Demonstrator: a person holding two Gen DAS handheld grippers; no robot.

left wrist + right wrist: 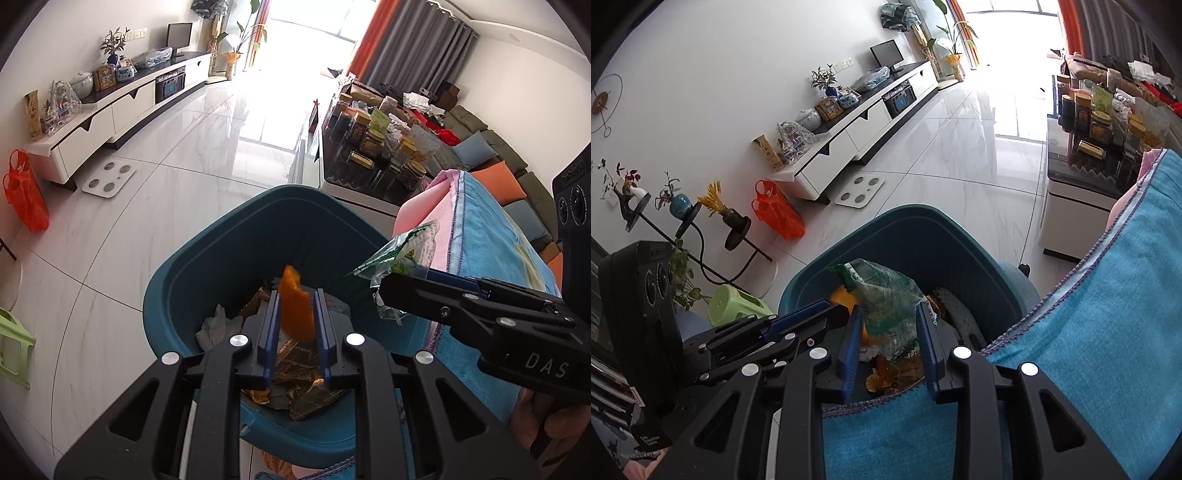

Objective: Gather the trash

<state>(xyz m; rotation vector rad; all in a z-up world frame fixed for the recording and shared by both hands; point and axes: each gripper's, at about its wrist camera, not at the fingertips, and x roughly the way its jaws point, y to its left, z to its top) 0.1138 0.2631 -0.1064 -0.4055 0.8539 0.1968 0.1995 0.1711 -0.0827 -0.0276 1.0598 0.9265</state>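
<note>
- Left tool (297,317) hangs over the teal bin (221,236), its blue pads close together and pinching an orange peel (295,310) that stands upright between them.
- Right tool (890,332) is beside it over the same bin; a crumpled green-and-clear wrapper (886,295) sits between its pads, which are parted a little. Whether they press on the wrapper cannot be told.
- Inside the bin lie white tissue (216,326), dark wrappers and more orange scraps.
- The bin stands on the white tiled floor (147,192), just beside a surface covered with a blue cloth (1108,295).
- A hand (546,424) shows under the right tool.
</note>
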